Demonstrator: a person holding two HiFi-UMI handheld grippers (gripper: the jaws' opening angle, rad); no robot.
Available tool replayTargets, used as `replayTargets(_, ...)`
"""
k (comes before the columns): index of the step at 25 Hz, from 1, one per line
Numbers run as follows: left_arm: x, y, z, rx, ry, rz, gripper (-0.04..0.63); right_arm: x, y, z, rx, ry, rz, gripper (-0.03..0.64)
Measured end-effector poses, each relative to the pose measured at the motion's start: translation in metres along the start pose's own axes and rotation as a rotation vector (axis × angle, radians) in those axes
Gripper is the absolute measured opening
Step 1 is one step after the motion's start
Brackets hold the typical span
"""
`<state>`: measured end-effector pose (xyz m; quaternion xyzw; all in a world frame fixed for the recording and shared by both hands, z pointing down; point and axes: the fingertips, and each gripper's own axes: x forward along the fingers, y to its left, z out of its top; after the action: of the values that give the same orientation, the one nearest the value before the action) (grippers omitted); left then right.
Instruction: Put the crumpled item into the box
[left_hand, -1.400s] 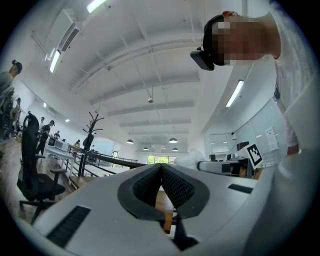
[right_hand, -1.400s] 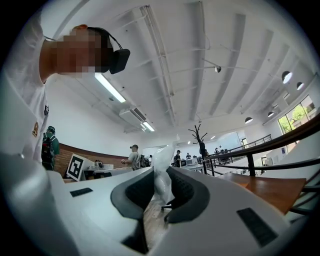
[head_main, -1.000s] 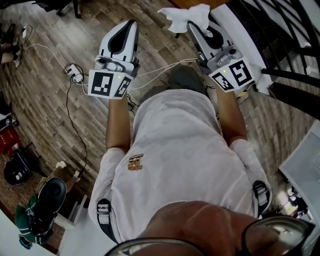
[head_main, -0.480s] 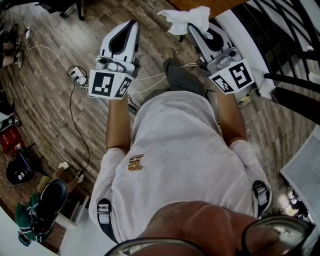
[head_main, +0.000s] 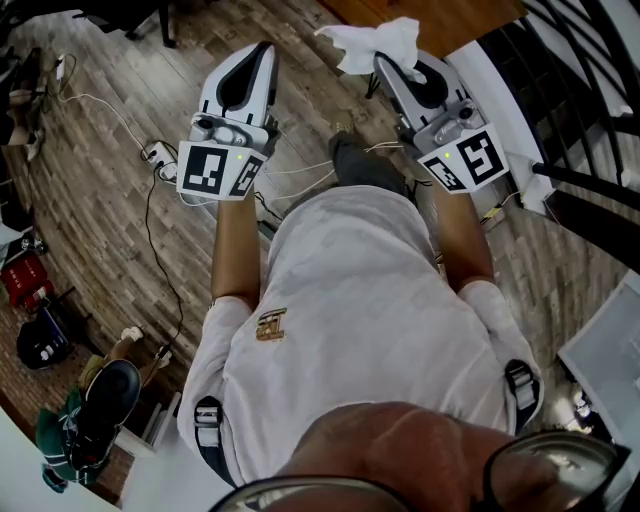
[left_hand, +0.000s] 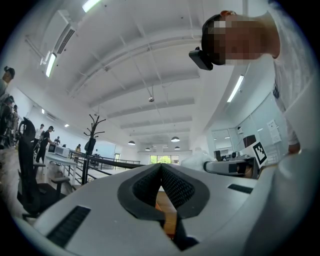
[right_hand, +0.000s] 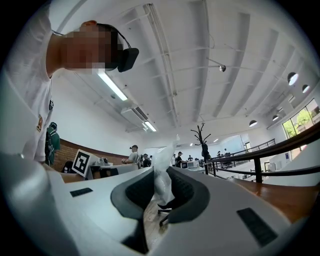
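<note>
Two tongs inspected. Upper left of centre, the left tongs are clenched on nothing. Upper centre, the right tongs pinch the crumpled item, held aloft. We judge it light, soft and easily torn; best gripped at its bunched middle. No box is visible.

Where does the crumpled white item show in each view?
Head view: crumpled item top centre, at the right gripper tip.
Left gripper view: pale lump right of centre.
Right gripper view: centre, pinched between the jaws.
Shared: coat stand, in both gripper views only.
</note>
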<state>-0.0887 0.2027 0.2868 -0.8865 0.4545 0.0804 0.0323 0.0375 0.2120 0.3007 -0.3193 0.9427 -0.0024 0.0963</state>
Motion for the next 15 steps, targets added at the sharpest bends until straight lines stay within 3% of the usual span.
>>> replayTargets(15,0.155,0.114,-0.022,-0.011,0.030,-0.007,0.020,0.119,-0.147,-0.007,0.015,0.035,-0.008,0.067)
